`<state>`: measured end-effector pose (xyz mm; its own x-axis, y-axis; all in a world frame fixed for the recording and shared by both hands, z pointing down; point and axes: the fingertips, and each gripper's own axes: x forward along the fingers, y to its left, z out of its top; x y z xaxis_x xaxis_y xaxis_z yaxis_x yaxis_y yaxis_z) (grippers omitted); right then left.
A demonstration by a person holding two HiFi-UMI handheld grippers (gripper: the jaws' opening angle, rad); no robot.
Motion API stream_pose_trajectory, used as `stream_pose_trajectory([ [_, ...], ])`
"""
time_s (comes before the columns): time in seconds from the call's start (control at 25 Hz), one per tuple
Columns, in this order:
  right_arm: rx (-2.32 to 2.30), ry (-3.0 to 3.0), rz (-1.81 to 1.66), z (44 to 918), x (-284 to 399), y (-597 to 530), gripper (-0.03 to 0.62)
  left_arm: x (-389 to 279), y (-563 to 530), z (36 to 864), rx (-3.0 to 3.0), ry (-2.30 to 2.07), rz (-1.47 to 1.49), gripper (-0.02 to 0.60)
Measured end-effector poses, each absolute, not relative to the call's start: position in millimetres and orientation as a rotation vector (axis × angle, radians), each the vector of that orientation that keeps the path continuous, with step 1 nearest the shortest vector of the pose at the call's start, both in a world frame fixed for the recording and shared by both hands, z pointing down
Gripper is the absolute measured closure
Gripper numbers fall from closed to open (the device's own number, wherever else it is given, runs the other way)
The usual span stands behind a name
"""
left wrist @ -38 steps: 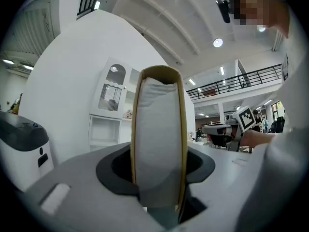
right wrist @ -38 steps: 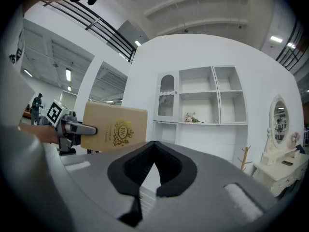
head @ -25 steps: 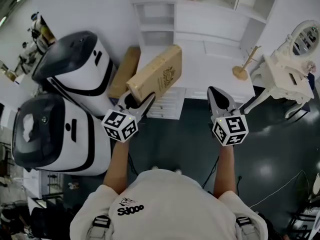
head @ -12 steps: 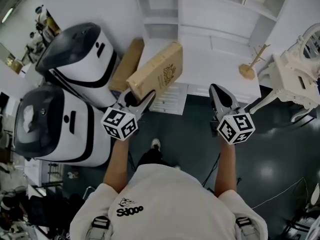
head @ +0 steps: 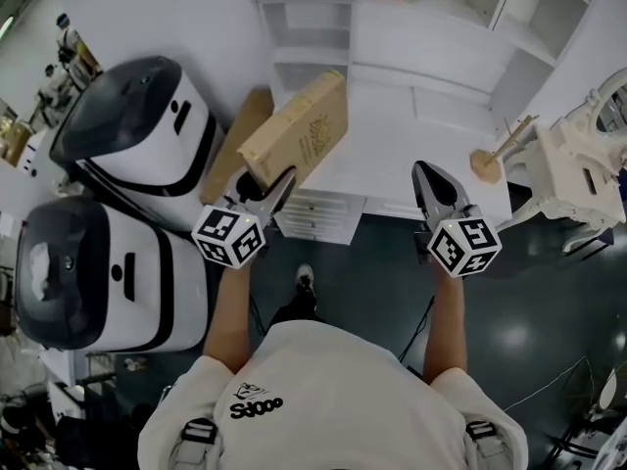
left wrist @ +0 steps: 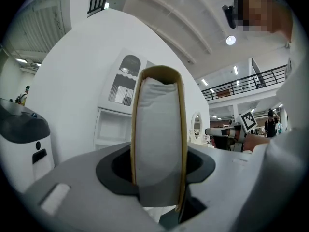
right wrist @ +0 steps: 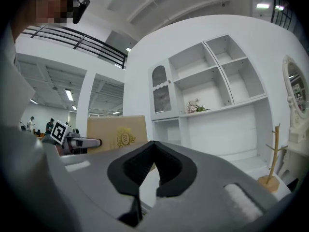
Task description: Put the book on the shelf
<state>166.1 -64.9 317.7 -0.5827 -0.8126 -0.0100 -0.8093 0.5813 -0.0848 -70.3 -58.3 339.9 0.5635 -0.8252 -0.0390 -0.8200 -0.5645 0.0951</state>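
Head view shows the carry step under way: the left gripper (head: pixel 263 188) is clamped on the lower end of the tan book (head: pixel 299 133), which slants up toward 1 o'clock from the jaws. The book hangs in the air above the near left corner of the white desk (head: pixel 421 130), not yet at any compartment. In the left gripper view it stands edge-on between the two jaws, pressed on both covers, with its pale page block facing the camera. The right gripper (head: pixel 428 176) hovers at 3 o'clock of the left one, well apart from the book, jaws together on nothing.

The shelf (head: pixel 306 59) rises at 12 o'clock behind the desk. Its narrow open compartments lie just beyond the book's far end, and wider ones stand toward 2 o'clock.

By my reading, the placing itself is still to come. The next move calls for carrying the book on toward 12 o'clock. It must then be turned so that it lines up with an opening and enters without catching a divider, and let go only once it rests on the board. The free gripper could steady it there.
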Motion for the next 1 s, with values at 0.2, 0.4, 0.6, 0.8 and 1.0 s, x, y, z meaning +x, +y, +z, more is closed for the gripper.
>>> stream_pose_trajectory([
  [0.2, -1.439, 2.740, -0.112, 308.6, 142.2, -132.6, 0.592, -95.6, -127.3, 334.2, 2.718, -1.416, -0.108, 0.347],
  [0.4, -1.475, 2.746, -0.139, 312.7, 127.7, -188.4, 0.592, -114.1, -189.6, 344.7, 2.678, -1.409, -0.063, 0.347],
  [0.6, -1.530, 2.758, -0.176, 329.5, 113.3, -230.9, 0.592, -125.0, -236.2, 365.3, 2.672, -1.367, -0.010, 0.345],
  [0.8, -1.581, 2.754, -0.225, 346.2, 104.3, -265.6, 0.592, -131.4, -274.4, 384.9, 2.718, -1.339, 0.151, 0.345],
  [1.0, -1.613, 2.765, -0.257, 366.0, 97.0, -290.4, 0.592, -137.1, -307.2, 413.0, 2.716, -1.321, 0.317, 0.345],
])
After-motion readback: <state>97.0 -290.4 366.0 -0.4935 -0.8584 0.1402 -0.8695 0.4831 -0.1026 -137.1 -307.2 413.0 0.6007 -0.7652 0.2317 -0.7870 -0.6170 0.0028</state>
